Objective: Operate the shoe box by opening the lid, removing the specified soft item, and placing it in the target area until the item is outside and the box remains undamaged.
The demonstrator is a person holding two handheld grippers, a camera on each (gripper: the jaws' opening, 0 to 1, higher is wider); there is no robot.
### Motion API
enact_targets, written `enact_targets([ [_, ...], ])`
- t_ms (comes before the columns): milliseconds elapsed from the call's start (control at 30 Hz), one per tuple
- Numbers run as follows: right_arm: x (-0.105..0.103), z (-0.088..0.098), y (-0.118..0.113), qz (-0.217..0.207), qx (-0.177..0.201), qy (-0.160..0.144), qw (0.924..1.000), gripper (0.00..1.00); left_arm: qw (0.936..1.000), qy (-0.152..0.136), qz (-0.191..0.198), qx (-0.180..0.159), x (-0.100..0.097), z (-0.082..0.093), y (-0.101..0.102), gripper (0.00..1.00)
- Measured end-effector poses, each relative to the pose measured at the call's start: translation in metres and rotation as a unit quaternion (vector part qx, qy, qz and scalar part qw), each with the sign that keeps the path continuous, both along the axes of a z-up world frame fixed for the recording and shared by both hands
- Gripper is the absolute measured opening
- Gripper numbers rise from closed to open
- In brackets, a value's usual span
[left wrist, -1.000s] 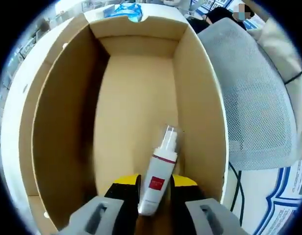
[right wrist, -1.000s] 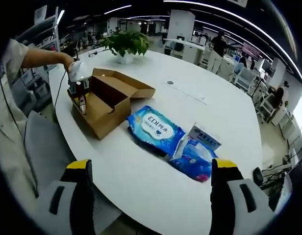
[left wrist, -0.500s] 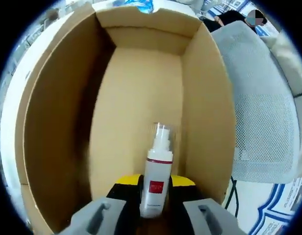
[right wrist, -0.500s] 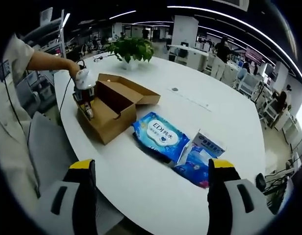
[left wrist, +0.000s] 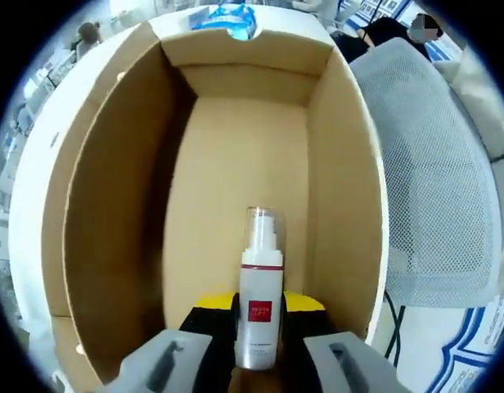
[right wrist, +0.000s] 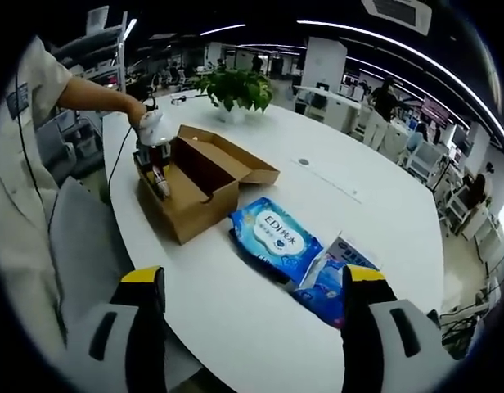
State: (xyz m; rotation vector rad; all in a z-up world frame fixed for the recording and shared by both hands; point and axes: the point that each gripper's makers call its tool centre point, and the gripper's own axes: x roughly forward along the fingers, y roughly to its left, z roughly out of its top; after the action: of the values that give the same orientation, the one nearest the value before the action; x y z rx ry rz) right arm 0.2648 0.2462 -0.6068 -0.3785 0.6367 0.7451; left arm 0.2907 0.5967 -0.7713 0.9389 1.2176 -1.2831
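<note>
this is a large open-plan office: long strips of ceiling light (right wrist: 375, 37) run over rows of desks (right wrist: 334, 92) where people sit or stand in the background. the work goes on at a big white oval meeting table (right wrist: 358, 213) with a potted green plant (right wrist: 236, 88) at its far end. a grey mesh office chair (left wrist: 436, 180) stands just beside the table.

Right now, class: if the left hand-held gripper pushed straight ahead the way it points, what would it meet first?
Probably the far end wall of the shoe box. The left hand-held gripper, shut on the spray bottle, points along the bare box floor; depth is hard to judge.
</note>
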Motion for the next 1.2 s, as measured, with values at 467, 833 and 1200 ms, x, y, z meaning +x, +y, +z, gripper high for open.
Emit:
enact_targets([
  [467,0.005,0.004,0.026,0.026,0.028,-0.02,0.9991,0.78,0.9943,-0.039,0.046,-0.088,0.008,0.032,-0.025,0.19],
  [833,0.006,0.001,0.061,0.069,0.04,-0.024,0.9965,0.71,0.9819,-0.067,0.051,-0.169,0.01,0.069,-0.056,0.19],
  [1200,0.004,-0.006,0.088,0.096,0.062,-0.018,0.9932,0.62,0.9741,-0.071,0.019,-0.214,0.0,0.089,-0.088,0.19],
])
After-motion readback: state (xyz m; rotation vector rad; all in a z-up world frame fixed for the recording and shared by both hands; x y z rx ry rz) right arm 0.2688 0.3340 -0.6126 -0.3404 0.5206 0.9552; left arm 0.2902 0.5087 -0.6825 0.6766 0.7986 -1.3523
